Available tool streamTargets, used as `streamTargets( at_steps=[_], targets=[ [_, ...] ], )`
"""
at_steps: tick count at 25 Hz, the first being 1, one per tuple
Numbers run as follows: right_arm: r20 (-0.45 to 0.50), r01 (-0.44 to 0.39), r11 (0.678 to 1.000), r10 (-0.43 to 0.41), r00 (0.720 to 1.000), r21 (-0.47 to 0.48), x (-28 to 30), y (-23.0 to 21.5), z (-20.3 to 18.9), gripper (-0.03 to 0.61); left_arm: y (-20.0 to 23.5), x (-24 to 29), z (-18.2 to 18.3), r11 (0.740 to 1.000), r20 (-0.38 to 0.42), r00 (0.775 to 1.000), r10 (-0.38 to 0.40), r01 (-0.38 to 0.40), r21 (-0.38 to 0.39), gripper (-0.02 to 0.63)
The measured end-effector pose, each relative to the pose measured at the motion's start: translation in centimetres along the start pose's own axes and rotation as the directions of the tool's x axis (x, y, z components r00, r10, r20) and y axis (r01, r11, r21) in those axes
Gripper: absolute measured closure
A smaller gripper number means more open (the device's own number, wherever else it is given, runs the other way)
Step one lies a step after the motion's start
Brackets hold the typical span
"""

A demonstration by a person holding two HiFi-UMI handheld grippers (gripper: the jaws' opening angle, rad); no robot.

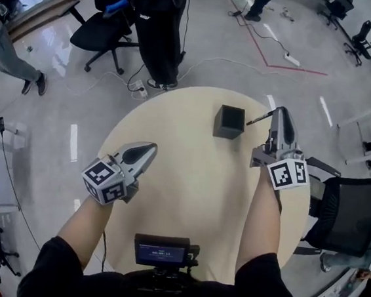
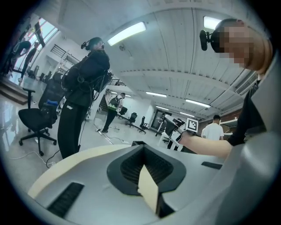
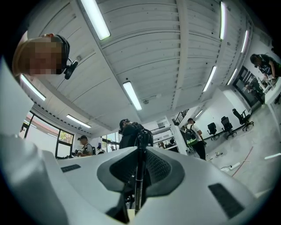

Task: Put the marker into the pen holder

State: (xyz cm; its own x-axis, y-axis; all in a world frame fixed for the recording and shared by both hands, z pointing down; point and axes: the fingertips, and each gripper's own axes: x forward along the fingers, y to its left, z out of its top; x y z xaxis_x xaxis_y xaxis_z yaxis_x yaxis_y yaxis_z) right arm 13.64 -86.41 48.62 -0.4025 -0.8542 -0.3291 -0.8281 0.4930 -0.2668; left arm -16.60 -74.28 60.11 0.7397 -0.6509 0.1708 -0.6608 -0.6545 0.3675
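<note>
The marker (image 1: 260, 118) was clamped in your right gripper (image 1: 281, 114), its jaws closed on the slim black barrel. In the right gripper view the marker (image 3: 139, 176) ran up between the dark pads (image 3: 156, 169) and poked past them. From the head view its free end stuck out to the left of the jaws, above the table, pointing at the pen holder (image 1: 229, 122). That end lay just beside the holder's right upper corner; whether it touched you could not tell.

The pen holder was a small black open-topped box, standing upright on the far part of the round beige table (image 1: 187, 197), with nothing seen inside it.

Your left gripper (image 1: 150, 150) was over the near left part of the table, well apart from the holder, its jaws together with nothing between them. The left gripper view showed the same: the left gripper's (image 2: 147, 169) dark pads met on nothing.

A small screen (image 1: 161, 251) sat at your chest, at the table's near edge. Beyond the table a person in black (image 1: 160, 30) stood beside a black office chair (image 1: 105, 34). Another black chair (image 1: 346, 214) stood to the table's right.
</note>
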Motion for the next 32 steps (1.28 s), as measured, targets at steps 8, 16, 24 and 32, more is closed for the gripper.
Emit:
streamTargets(
  at_steps=[8, 16, 24, 32],
  targets=[
    [-0.073, -0.025, 0.997, 0.02, 0.997, -0.077, 2.0, -1.3, -6.7, 0.518, 2.7, 1.0, -4.6, 0.999, -0.024, 1.0, 0.002, -0.003, -0.043, 0.612],
    [-0.125, 0.007, 0.997, -0.016, 0.992, -0.071, 0.4, -2.7, -10.4, 0.518, 2.7, 1.6, -5.7, 0.997, -0.031, 0.999, -0.014, 0.012, -0.071, 0.612],
    [-0.227, -0.013, 0.998, -0.003, 0.974, -0.069, -0.5, -2.8, -13.9, 0.518, 2.0, 2.5, -6.0, 0.996, -0.033, 0.999, -0.031, 0.028, -0.09, 0.612],
    [-0.014, -0.071, 0.997, 0.071, 0.997, -0.032, -1.4, 1.0, 0.0, 0.272, -0.2, 1.4, -5.4, 0.994, -0.033, 0.998, -0.056, 0.053, -0.096, 0.612]
  ],
)
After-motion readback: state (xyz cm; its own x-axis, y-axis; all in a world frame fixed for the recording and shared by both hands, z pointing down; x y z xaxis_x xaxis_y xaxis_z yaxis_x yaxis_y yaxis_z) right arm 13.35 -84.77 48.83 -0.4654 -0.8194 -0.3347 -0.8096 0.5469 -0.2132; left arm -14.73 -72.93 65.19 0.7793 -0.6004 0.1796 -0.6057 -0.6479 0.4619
